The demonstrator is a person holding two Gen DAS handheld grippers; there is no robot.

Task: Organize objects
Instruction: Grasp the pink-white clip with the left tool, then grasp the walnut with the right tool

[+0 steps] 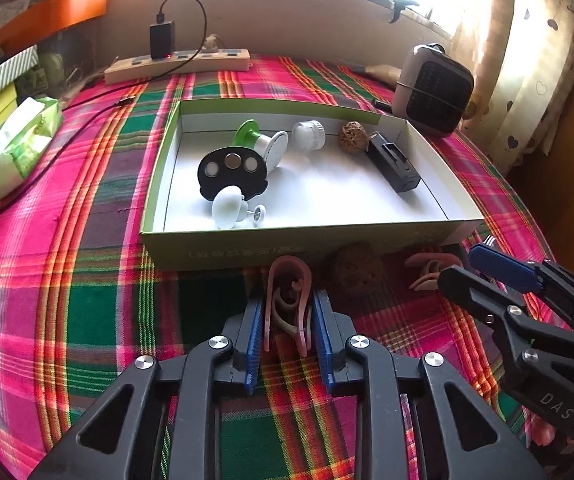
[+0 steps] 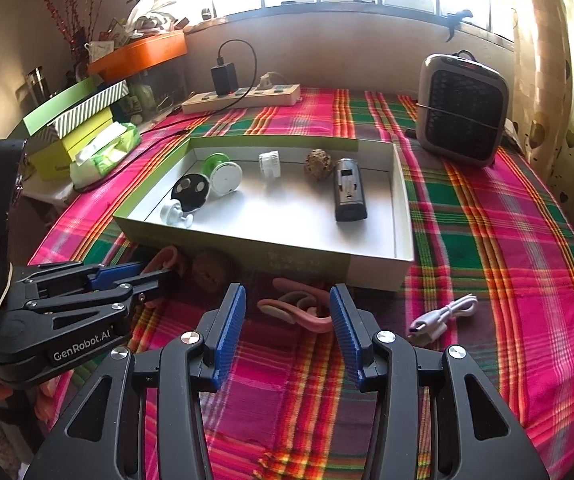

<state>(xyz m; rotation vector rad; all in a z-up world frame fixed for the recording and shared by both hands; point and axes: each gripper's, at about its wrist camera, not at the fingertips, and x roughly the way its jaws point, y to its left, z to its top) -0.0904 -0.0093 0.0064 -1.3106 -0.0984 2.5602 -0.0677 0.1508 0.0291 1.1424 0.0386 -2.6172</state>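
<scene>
The left gripper (image 1: 289, 320) had closed its jaws on a pink clip (image 1: 289, 300) just near of the box (image 1: 287, 246). The right gripper (image 2: 287, 320) stood partly open around another pink clip (image 2: 299, 308), its pads apart from it.

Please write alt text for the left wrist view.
The left gripper is shut on a pink clip lying on the plaid tablecloth, in front of a shallow box holding small items. The right gripper is at right.

Bare tablecloth (image 2: 507, 264) right of box (image 2: 403, 216); heater (image 2: 461, 110) behind.
</scene>
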